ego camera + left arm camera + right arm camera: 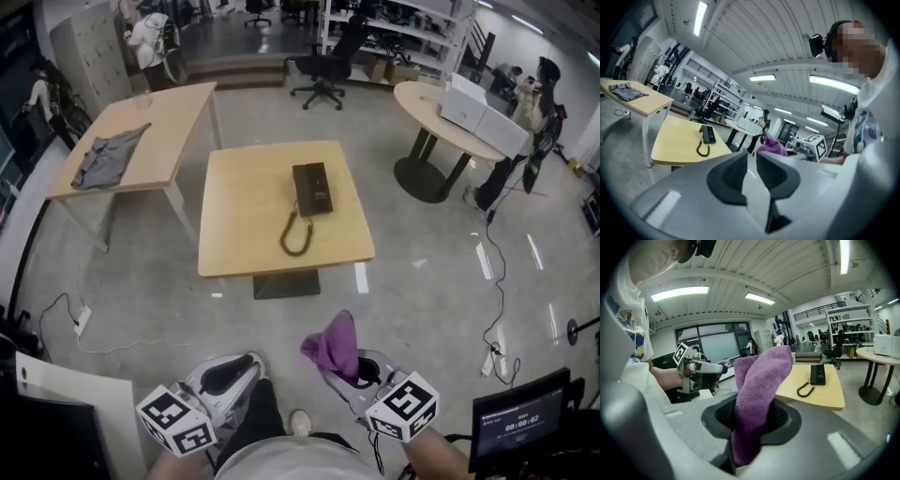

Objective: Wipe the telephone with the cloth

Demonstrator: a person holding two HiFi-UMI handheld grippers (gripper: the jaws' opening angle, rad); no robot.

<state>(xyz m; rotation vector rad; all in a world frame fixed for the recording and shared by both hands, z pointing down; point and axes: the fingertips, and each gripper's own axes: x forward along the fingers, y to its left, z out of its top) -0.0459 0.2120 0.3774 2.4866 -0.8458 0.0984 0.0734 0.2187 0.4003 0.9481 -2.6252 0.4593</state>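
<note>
A black telephone (312, 188) with a coiled cord (296, 234) lies on the square wooden table (244, 216), some way ahead of both grippers. My right gripper (361, 373) is shut on a purple cloth (336, 344), which sticks up from between its jaws (759, 385). My left gripper (230, 375) is beside it, its jaws a small gap apart with nothing between them (751, 159). The telephone (708, 134) shows far off in the left gripper view, and again in the right gripper view (817, 374).
A long table (159, 122) at the left carries a grey garment (108, 157). A round table (427, 108) with white boxes (483, 117) stands at the right, a person (539, 103) beside it. An office chair (323, 70) is behind. Cables (492, 281) trail over the floor.
</note>
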